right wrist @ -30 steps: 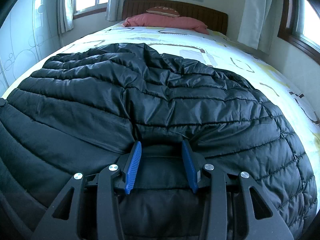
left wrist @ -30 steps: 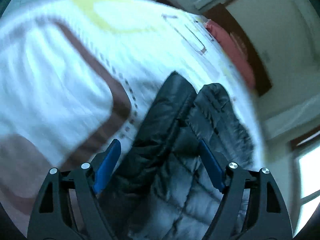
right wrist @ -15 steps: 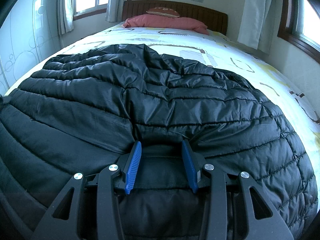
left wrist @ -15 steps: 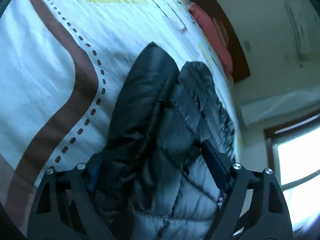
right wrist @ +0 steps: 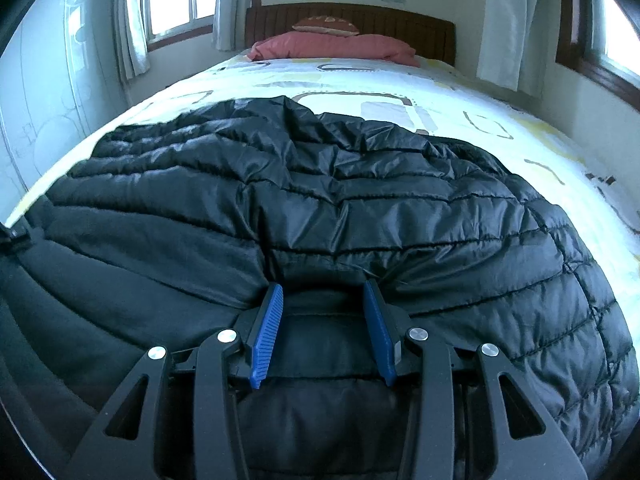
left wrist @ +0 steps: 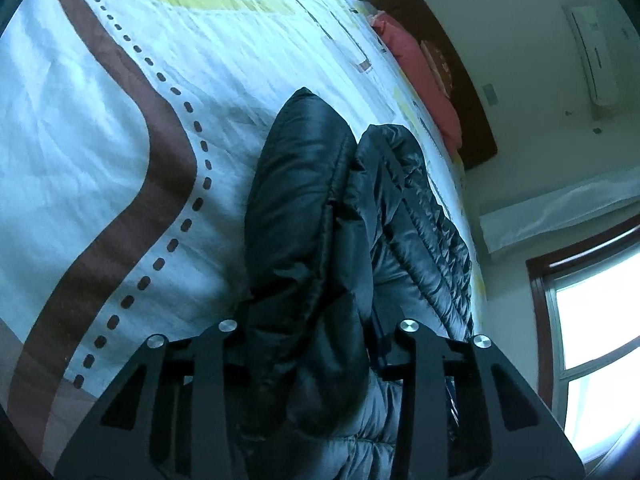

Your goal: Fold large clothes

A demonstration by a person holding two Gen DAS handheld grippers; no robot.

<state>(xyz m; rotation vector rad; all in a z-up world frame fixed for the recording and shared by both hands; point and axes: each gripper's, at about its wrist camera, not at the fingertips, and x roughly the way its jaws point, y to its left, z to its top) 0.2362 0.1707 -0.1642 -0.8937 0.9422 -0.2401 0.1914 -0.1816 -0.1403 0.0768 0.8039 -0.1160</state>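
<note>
Left gripper (left wrist: 316, 344): fingers have just been closing and now clamp a thick bunched roll of the black quilted puffer jacket (left wrist: 304, 240); the blue pads are buried in the padding on both sides. Grip reads as made.

Right gripper (right wrist: 326, 332): blue ribbed fingers (right wrist: 266, 336) part-way apart, with a flat band of the same jacket's edge lying between them. The fabric fills the gap from pad to pad, so this is judged a hold on the hem.

Jacket, beyond the right fingers: spread wide and mostly flat across the bed, quilted channels running crosswise, some puckering just ahead of the fingertips and a rumpled ridge at the far edge. Beyond the left fingers: two puffy lobes lying side by side, one doubled against the other, pointing away.

Bed cover, white with brown bands, dotted lines and yellow patches (left wrist: 120, 152): bare to the left of the left fingers and past the jacket.

Far end: salmon-pink pillow (right wrist: 336, 46) against the dark wooden headboard (right wrist: 400, 28).

Progress, as judged: early. Both edges are in hand; no full body fold is shown. Lifting, folding over and smoothing remain.
</note>
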